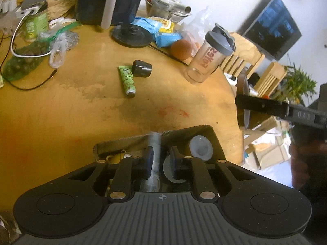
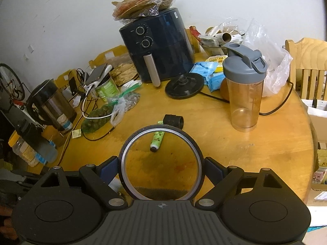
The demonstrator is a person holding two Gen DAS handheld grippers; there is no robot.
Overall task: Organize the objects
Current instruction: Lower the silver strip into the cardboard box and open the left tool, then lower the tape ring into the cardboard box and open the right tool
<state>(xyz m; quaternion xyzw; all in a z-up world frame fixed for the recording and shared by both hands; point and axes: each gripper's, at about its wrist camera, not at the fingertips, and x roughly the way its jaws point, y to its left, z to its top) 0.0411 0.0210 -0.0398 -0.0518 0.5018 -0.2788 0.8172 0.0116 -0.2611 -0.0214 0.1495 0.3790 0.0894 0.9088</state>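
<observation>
My left gripper (image 1: 161,161) hangs over a dark open box (image 1: 212,134) at the table's near edge, its jaws slightly apart around a clear tube (image 1: 154,149) that stands in the box; I cannot tell whether they pinch it. A pale cup (image 1: 201,148) also lies in the box. My right gripper (image 2: 161,166) is shut on a black ring-shaped tape roll (image 2: 161,129) above the table; it shows in the left wrist view (image 1: 245,102) at the right. A green tube (image 1: 127,79) and a black cap (image 1: 142,68) lie mid-table, and show in the right wrist view (image 2: 157,139) (image 2: 173,120).
A clear shaker bottle with a grey lid (image 2: 244,91) stands right of centre. A dark air fryer (image 2: 159,45), a black round base (image 2: 185,85), blue packets (image 2: 204,69), a green can (image 2: 107,89), bags and cables crowd the far side. A kettle (image 2: 51,106) stands at left.
</observation>
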